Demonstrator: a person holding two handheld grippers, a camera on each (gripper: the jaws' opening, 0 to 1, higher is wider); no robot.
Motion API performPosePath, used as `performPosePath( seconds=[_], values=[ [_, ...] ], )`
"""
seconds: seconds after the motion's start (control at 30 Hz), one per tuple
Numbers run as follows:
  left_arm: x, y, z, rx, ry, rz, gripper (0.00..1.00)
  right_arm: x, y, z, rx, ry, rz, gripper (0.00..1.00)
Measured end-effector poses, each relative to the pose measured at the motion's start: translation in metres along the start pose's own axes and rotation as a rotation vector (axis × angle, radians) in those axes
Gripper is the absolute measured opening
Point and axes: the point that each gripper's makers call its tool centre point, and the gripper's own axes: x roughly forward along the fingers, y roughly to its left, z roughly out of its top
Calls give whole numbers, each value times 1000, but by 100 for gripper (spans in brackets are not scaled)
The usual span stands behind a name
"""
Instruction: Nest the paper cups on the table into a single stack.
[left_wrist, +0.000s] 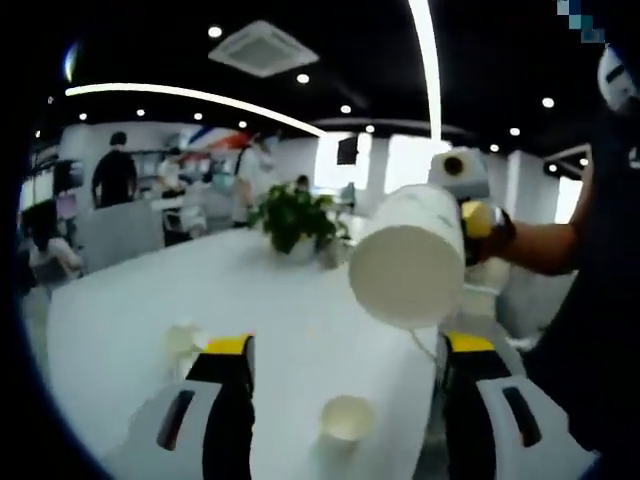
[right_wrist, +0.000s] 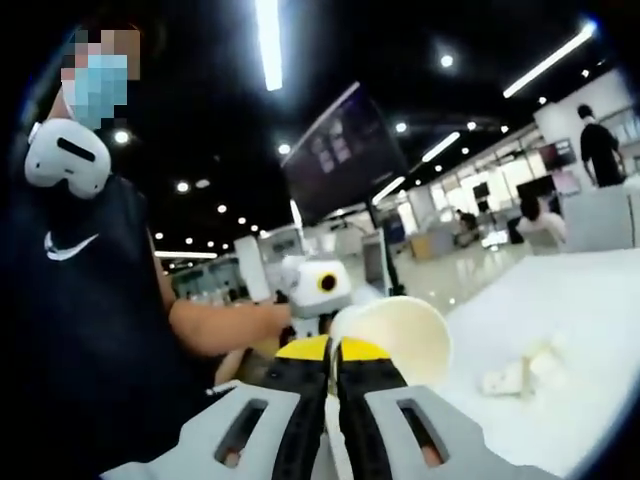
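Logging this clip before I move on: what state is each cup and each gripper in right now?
Held paper cup: lifted off the table, tipped sideways, rim pinched by the right gripper.
Upright paper cup: standing on the table, mouth up, unstacked.
Crumpled paper cup: lying on the table, apart from the others.
Left gripper: open, holding nothing.

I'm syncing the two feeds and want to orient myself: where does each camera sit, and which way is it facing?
Left gripper view: rides on the left gripper, jaws open, looking along the white table at an upright paper cup, a potted plant and the right gripper carrying a held cup; the person's arm shows.
Right gripper view: rides on the right gripper, shut on the held cup's rim, facing the person's torso, with the left gripper beyond.
Shared: the held cup, the table, both grippers.
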Motion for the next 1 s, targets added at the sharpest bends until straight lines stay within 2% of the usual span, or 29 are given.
performPosePath(
  seconds=[0.03,0.07,0.17,0.27,0.3,0.33,0.37,0.53,0.7,0.83,0.9,0.97,1.0],
  values=[
    [1,-1,-1,-14,9,-6,92,0,-1,0,-13,14,-10,0],
    [2,-2,-2,-40,12,-9,99,0,-2,0,-25,22,-16,0],
    [0,5,-5,-25,29,30,98,-1,-4,3,-45,45,-30,0],
    [-1,14,-11,-11,55,75,98,-3,-15,9,-86,77,-88,0],
    [-3,22,-16,-12,72,119,98,-4,-20,8,-90,103,-110,0],
    [-5,30,-18,-11,75,159,98,-5,-26,6,-111,149,-142,0],
    [-6,33,-20,-11,75,170,98,-6,-29,4,-133,183,-155,0],
    [-15,44,-25,-27,63,211,98,-3,-32,0,-241,330,-162,0],
    [-21,50,-35,-24,84,237,98,4,-23,-3,-324,455,-104,0],
    [-25,54,-42,-4,103,262,98,7,-24,-8,-416,589,-97,0],
    [-26,54,-48,-6,110,267,98,8,-22,-15,-457,671,-73,0],
    [-27,55,-52,-11,116,270,98,6,-24,-23,-463,760,-73,0],
    [-28,55,-54,-19,116,273,98,5,-23,-29,-472,813,-49,0]
  ],
)
